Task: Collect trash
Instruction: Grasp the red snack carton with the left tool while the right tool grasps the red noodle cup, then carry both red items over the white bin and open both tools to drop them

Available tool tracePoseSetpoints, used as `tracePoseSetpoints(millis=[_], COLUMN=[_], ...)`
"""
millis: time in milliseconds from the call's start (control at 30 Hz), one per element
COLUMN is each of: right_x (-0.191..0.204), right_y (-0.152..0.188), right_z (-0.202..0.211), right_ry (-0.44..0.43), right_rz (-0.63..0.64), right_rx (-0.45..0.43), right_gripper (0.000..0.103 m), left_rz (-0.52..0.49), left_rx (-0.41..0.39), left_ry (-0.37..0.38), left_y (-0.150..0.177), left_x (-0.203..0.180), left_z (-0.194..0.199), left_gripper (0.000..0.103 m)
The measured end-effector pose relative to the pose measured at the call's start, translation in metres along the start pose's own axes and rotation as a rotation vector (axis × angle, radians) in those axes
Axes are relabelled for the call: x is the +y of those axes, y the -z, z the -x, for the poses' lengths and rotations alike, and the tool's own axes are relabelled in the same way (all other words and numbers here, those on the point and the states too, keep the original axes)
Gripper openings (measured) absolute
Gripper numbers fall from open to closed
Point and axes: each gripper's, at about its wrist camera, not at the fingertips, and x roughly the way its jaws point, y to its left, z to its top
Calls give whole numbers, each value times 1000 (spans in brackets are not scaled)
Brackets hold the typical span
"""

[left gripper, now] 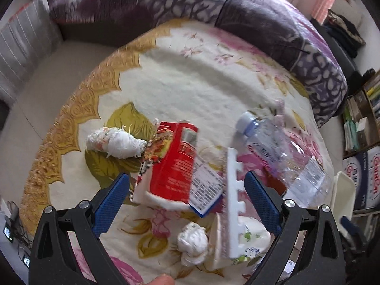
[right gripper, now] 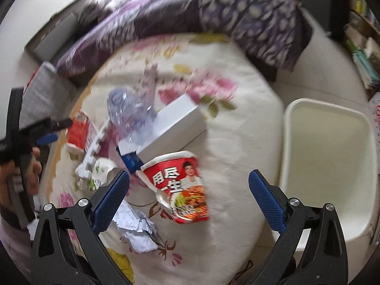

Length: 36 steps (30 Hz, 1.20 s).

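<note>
Trash lies on a floral blanket [left gripper: 180, 83]. In the left wrist view my left gripper [left gripper: 187, 185] is open above a red noodle cup [left gripper: 175, 161] on its side. A white foam piece [left gripper: 231, 199], a clear plastic bottle [left gripper: 280, 152], crumpled tissues [left gripper: 116, 142] and a paper cup [left gripper: 239, 247] lie around it. In the right wrist view my right gripper [right gripper: 188, 185] is open over another red noodle cup [right gripper: 180, 185]. Crumpled paper [right gripper: 137, 228] and a white box [right gripper: 173, 128] lie nearby. The left gripper [right gripper: 51, 130] shows at the left edge.
A cream plastic bin [right gripper: 330, 166] stands on the floor right of the blanket; its rim shows in the left wrist view [left gripper: 342, 190]. A purple patterned quilt [left gripper: 237, 7] lies along the far side. Shelves with books and boxes [left gripper: 365, 123] stand at right.
</note>
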Motion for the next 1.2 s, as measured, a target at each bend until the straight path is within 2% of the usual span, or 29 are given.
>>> tracePoseSetpoints(millis=[267, 367, 433, 500, 567, 600, 633, 667, 933, 1200], right_x=[3, -2, -3, -2, -3, -2, -3, -5, -2, 5], right_y=[2, 3, 3, 2, 2, 2, 2, 2, 3, -7], right_z=[-51, -60, -59, -57, -53, -53, -52, -50, -40, -4], right_ry=[26, 21, 25, 27, 28, 24, 10, -18, -48, -57], right_rz=[29, 3, 1, 6, 4, 1, -5, -23, -30, -18], right_rx=[161, 182, 171, 162, 145, 140, 134, 132, 69, -81], right_gripper=[96, 96, 96, 90, 78, 67, 49, 47, 46, 46], left_rz=[9, -10, -8, -3, 4, 7, 10, 12, 18, 10], left_rx=[83, 110, 126, 138, 143, 136, 129, 121, 35, -89], left_ry=[-11, -24, -23, -27, -24, -25, -27, -24, 4, 69], left_y=[-9, -10, -10, -10, -10, -11, -10, -10, -9, -8], left_x=[9, 8, 9, 10, 12, 13, 14, 15, 12, -11], left_z=[-37, -48, -52, -54, -55, -53, -51, -49, -23, 16], left_gripper=[94, 81, 70, 58, 53, 51, 50, 50, 49, 49])
